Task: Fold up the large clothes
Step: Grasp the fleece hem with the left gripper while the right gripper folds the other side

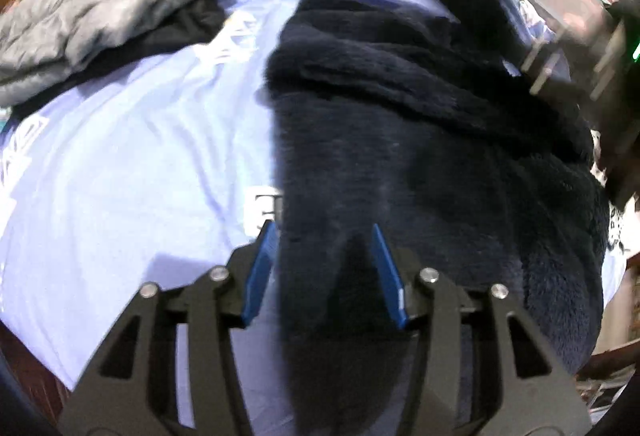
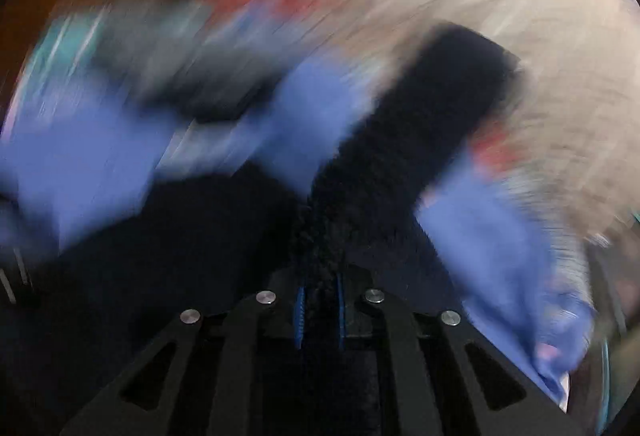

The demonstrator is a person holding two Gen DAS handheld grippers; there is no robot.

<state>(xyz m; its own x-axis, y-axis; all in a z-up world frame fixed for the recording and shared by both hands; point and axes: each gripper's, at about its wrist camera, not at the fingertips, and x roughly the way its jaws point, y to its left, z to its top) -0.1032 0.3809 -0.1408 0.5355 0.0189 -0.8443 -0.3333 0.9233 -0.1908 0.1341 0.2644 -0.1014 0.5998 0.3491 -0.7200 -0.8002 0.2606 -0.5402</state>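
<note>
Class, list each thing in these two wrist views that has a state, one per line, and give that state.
left gripper: open, its fingers either side of a fleece fold
right gripper: shut on the fleece
dark navy fleece garment: partly folded, rumpled, on the bed
grey garment: folded, on a dark garment
light blue sheet: spread, lightly creased

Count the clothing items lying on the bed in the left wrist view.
3: a dark fleece garment at center-right, a grey garment at upper left, and a black one under it. Others may be hidden beneath.
</note>
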